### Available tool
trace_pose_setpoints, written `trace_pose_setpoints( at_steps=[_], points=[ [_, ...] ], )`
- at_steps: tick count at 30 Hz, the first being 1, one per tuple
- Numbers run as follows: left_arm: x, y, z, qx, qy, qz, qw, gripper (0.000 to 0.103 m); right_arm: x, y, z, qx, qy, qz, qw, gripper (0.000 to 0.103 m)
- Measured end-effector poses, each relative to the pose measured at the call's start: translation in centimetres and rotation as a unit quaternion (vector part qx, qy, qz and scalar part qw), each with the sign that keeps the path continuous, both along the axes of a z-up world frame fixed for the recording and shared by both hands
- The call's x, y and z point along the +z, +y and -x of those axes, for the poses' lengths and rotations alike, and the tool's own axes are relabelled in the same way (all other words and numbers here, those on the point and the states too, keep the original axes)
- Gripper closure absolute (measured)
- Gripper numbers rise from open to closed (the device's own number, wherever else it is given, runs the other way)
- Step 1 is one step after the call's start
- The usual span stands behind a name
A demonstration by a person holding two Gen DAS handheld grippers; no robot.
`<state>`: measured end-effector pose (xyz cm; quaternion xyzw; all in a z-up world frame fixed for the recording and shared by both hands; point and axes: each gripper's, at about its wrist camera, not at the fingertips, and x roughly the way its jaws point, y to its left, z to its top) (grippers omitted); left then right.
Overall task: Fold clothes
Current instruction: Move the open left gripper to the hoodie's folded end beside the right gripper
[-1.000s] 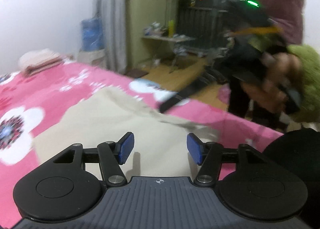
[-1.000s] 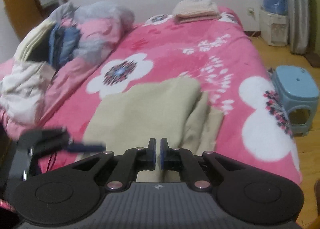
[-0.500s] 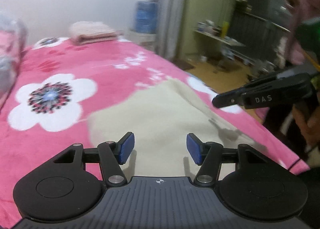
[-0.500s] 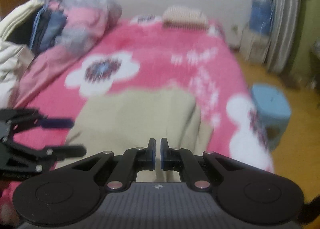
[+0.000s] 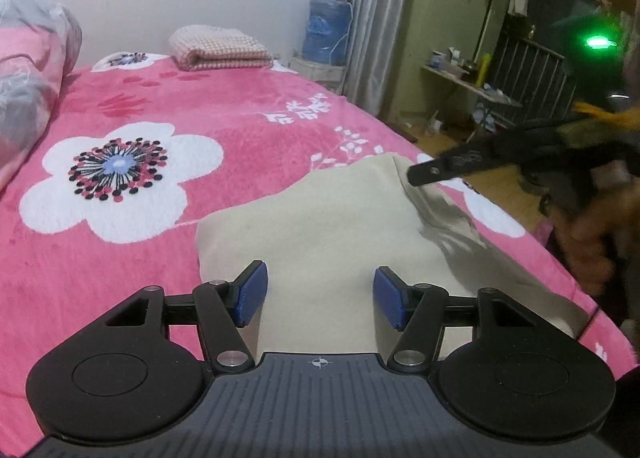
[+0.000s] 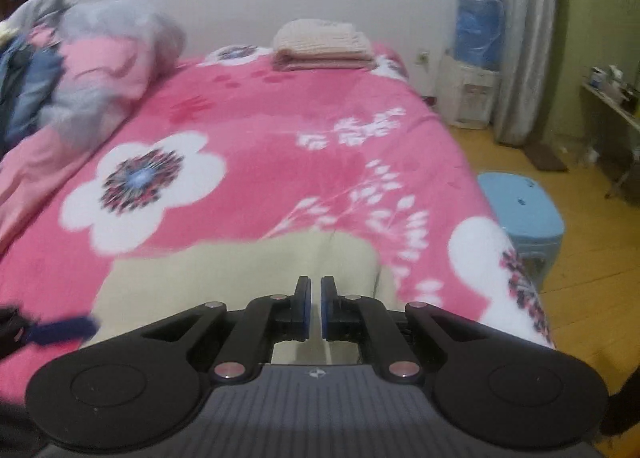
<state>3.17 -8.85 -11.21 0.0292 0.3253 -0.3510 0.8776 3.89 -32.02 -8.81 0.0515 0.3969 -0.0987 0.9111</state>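
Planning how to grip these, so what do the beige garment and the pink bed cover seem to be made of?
Beige garment: likely soft knit or fleece, matte, draping in loose folds. Pink floral bed cover: looks like plush fleece, with a fuzzy nap and a faint sheen.

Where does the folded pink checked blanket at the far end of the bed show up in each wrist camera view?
Left wrist view: the folded pink checked blanket lies upper centre-left, at the bed's far end by the white wall.
Right wrist view: the same blanket sits upper centre, also against the wall.
Shared landmark: the blue water jug, to the blanket's right in both.
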Motion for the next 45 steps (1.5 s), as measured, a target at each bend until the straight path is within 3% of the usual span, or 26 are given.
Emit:
trace_pose_setpoints(
  at_steps=[2,4,7,13,17,19,23,28,32,37,39,42,45],
  points=[
    [-0.1,0.0,-0.1,-0.007,0.0,0.003,1.0,0.044,-2.1,-1.0,-1.0,-0.021,0.023,-0.007,1.0,0.103],
    [-0.4,0.2,-0.5,-0.004,0.011,0.012,0.9999,0.044,-2.4,-1.2,-0.6,-0.024,0.014,-0.007,1.0,0.103],
    [-0.4,0.7,-1.2,-0.002,0.026,0.027,0.9993,0.044,-1.8,-0.5,-0.4,-0.018,0.024,0.016,0.999,0.103],
    [1.7,0.9,-1.9,0.0,0.007,0.057,0.9984,0.045,1.9,0.6,3.0,-0.014,-0.024,-0.018,0.999,0.103],
    [-0.4,-1.0,-4.1,0.014,0.032,0.013,0.9993,0.046,-0.4,1.0,3.0,-0.015,0.007,-0.022,1.0,0.102],
    [-0.5,-1.6,-4.2,0.011,0.021,-0.002,0.9997,0.045,-1.5,0.7,2.7,-0.023,0.016,-0.026,0.999,0.101],
    [0.8,-0.9,-3.8,0.013,0.028,-0.006,0.9995,0.045,0.0,1.3,3.1,-0.034,0.015,-0.032,0.999,0.1],
    [2.5,1.3,-1.5,0.012,0.026,0.001,0.9996,0.045,3.1,2.8,7.4,-0.027,-0.013,-0.081,0.996,0.1],
    [3.3,1.8,1.2,-0.007,0.028,-0.011,0.9995,0.045,2.3,3.8,9.9,-0.036,0.009,-0.132,0.991,0.099],
    [0.7,-0.1,3.3,-0.029,0.034,-0.068,0.9967,0.044,-0.9,4.1,9.8,-0.041,0.026,-0.13,0.99,0.101],
    [0.4,-0.6,4.0,-0.026,0.014,-0.084,0.996,0.044,-0.2,4.0,9.7,-0.044,0.032,-0.134,0.989,0.1],
    [0.9,-0.4,3.7,-0.015,0.032,-0.081,0.9961,0.044,1.9,4.5,11.0,-0.037,0.029,-0.11,0.993,0.097],
    [1.0,-0.4,3.5,-0.002,0.048,-0.084,0.9953,0.043,2.7,5.5,11.7,0.005,0.053,-0.066,0.996,0.096]
  ],
)
